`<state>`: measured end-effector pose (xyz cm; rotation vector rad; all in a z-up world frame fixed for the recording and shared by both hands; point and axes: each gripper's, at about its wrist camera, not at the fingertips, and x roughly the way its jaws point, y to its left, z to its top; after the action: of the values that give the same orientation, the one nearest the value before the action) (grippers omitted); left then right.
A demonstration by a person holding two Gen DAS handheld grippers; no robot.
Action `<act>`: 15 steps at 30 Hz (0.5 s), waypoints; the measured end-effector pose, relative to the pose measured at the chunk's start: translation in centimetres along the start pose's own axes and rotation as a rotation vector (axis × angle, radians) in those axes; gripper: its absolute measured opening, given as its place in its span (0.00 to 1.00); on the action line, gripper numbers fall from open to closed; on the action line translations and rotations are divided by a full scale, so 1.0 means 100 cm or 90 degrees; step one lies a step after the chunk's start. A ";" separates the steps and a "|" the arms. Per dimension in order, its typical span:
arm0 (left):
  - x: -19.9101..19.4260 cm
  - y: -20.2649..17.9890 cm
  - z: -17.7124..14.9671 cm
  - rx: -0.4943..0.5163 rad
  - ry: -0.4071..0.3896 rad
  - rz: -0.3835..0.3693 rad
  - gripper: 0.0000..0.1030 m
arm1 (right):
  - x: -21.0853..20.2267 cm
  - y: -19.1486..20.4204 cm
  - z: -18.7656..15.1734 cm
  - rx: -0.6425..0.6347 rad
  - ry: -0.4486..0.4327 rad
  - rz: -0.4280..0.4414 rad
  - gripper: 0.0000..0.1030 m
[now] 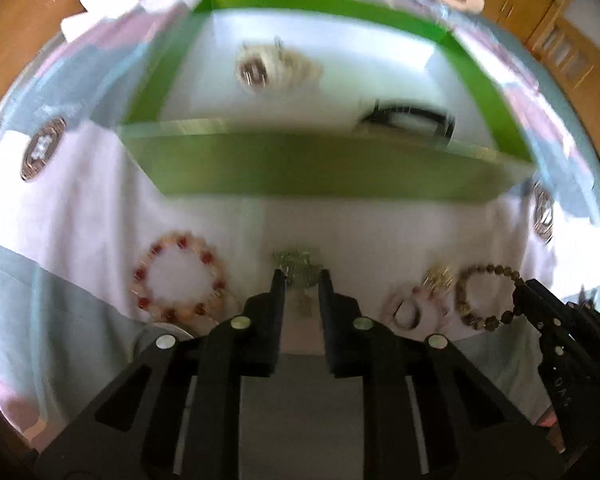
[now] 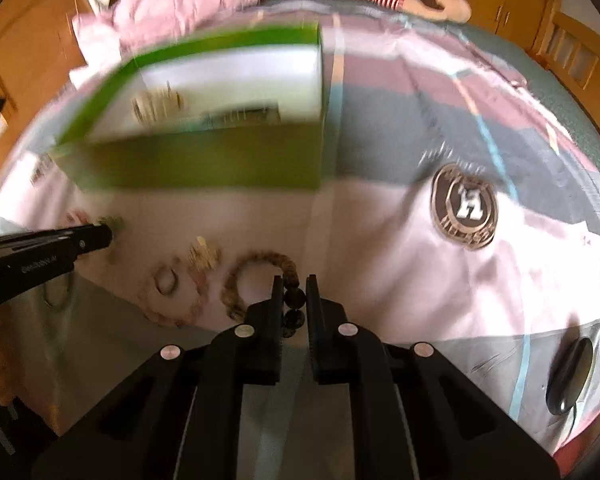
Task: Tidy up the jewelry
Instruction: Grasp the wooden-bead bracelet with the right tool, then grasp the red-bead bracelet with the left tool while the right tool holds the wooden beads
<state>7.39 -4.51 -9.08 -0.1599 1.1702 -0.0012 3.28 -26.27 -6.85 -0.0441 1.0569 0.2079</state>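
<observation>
While left tongs (image 1: 301,276) pinch a green metal pendant (image 1: 298,266), right tongs (image 2: 294,282) clamp one round-beaded brown bracelet (image 2: 260,276); red-beaded bracelet (image 1: 179,276) lies left.

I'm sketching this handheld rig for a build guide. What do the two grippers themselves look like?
Both are matte black. The left gripper has two flat, slim fingers on angular black linkage arms with cut-out slots, joined by round silver pivot pins. The right gripper is built the same, its inner finger faces finely ridged. Small pale lettering runs along each body; too blurred to read. No cables or sleeves show.
</observation>
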 end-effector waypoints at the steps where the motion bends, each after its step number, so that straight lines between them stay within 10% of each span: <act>1: -0.009 0.000 0.002 0.003 -0.015 -0.004 0.16 | -0.010 -0.002 0.001 0.005 -0.022 0.009 0.11; 15: -0.058 0.019 0.003 0.019 -0.071 0.010 0.25 | -0.030 -0.004 0.010 0.010 -0.078 0.032 0.11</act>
<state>5.27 -2.07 -3.91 -0.1227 1.0602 0.0044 2.79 -26.93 -3.73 0.0089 0.9384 0.2444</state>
